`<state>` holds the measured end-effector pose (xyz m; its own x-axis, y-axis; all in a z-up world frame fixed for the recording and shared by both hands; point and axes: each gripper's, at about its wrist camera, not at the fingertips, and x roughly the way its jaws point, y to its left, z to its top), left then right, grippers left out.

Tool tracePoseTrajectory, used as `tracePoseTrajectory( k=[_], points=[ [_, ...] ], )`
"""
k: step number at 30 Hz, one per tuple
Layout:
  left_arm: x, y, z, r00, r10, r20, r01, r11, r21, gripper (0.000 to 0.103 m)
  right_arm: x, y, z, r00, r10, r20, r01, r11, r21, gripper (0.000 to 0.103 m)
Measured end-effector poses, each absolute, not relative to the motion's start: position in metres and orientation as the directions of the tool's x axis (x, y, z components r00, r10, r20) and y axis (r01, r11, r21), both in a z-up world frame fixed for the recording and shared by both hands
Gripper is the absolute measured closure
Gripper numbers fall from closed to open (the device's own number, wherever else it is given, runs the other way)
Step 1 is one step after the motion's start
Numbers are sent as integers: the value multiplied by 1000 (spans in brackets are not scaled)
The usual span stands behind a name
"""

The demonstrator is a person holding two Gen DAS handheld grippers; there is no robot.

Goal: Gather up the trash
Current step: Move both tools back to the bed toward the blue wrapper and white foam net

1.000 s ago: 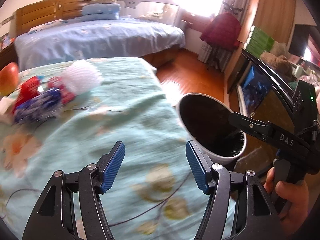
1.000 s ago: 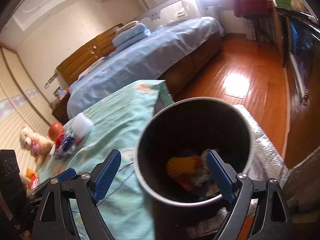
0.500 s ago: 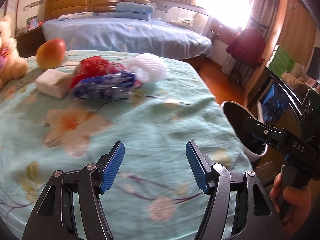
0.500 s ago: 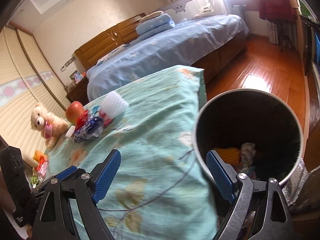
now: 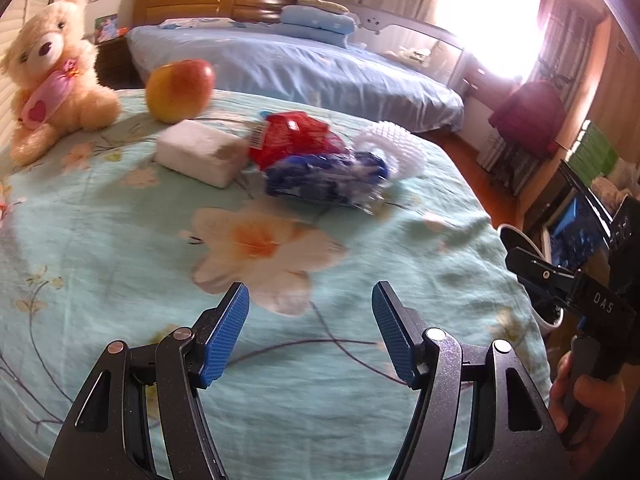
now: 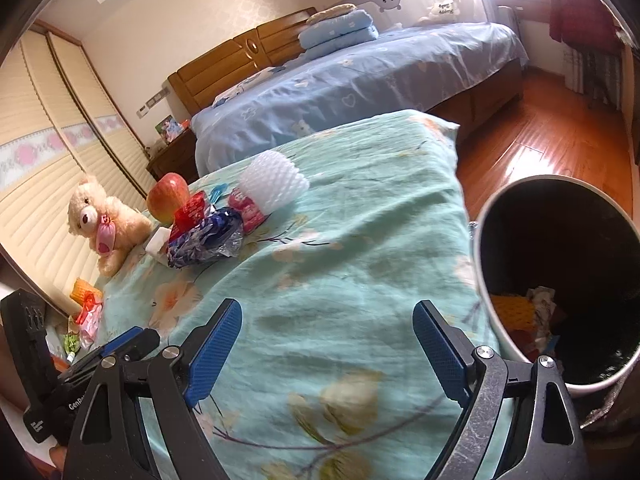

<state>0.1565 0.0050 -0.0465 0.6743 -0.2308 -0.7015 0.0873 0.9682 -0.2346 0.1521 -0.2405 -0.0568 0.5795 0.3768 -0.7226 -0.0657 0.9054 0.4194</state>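
On the teal flowered bedspread (image 5: 120, 240) lies a heap of trash: a crumpled blue wrapper (image 5: 326, 180) (image 6: 204, 238), a red wrapper (image 5: 294, 140) (image 6: 188, 214) and a white foam fruit net (image 5: 390, 148) (image 6: 272, 180). My left gripper (image 5: 310, 336) hovers open over the cloth, well short of the heap, nothing between its fingers. My right gripper (image 6: 328, 348) is open and empty too, above the bed's near edge. The white trash bin (image 6: 560, 280) (image 5: 528, 256) stands off the bed's right side, with yellow and crumpled scraps inside.
An apple (image 5: 180, 90), a white block (image 5: 198, 156) and a teddy bear (image 5: 52, 76) sit behind the heap. More small colourful items (image 6: 86, 304) lie at the bed's left edge. A blue bed (image 6: 360, 92) stands beyond, with wooden floor (image 6: 540, 140) to the right.
Both grippers have swung left, from over the bin toward the middle of the bed. The trash heap now lies ahead of the left gripper, and the bin has slid to the right edge.
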Motion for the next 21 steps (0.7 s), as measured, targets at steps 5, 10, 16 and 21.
tracePoseTrajectory(
  k=[5,10,16,21],
  points=[
    [164,13,-46,677,-222,-702,83,970,-227,38,162,-223,-61,562,387,-731,-93,908,409,14],
    [177,13,-47,657,-241,-715,127,969,-210,37,174,-212,-66,546,388,-743,-104,911,399,14],
    [199,13,-48,633,-262,-728,179,965,-191,36,196,-203,-66,541,388,-747,-122,914,386,14],
    [225,18,-51,584,-344,-735,239,938,-250,34,216,-197,-68,535,401,-743,-137,910,392,14]
  ],
)
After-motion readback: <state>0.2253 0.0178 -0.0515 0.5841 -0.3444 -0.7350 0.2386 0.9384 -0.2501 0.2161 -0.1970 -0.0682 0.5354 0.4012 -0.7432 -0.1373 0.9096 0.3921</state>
